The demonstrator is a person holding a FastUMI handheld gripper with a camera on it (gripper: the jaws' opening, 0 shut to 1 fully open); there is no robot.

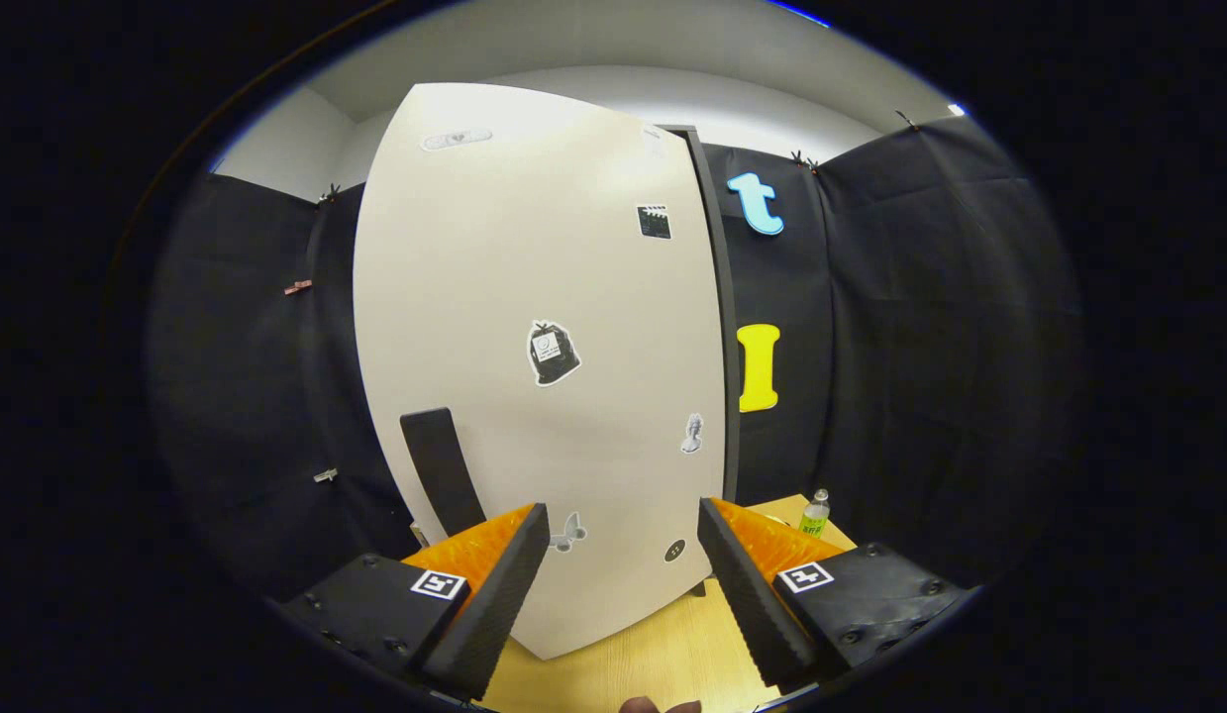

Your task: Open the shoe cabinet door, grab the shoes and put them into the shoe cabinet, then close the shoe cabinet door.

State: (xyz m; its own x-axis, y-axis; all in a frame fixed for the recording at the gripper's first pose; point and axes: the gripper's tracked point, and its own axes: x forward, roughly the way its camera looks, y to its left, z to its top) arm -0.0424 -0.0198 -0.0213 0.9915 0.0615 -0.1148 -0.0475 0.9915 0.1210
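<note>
The white shoe cabinet door (534,297) stands just ahead of my fingers, carrying several small stickers. It looks shut against the dark cabinet frame (717,297) along its right edge. A black handle (443,470) runs upright near the door's lower left, just beyond my left finger (494,594). My gripper (623,535) is open, with a wide gap between the fingers and nothing held. No shoes are to be seen.
The cabinet rests on a light wooden tabletop (663,654). A small green-labelled bottle (814,513) stands at the back right of the table, beyond my right finger. Black cloth walls close in on both sides.
</note>
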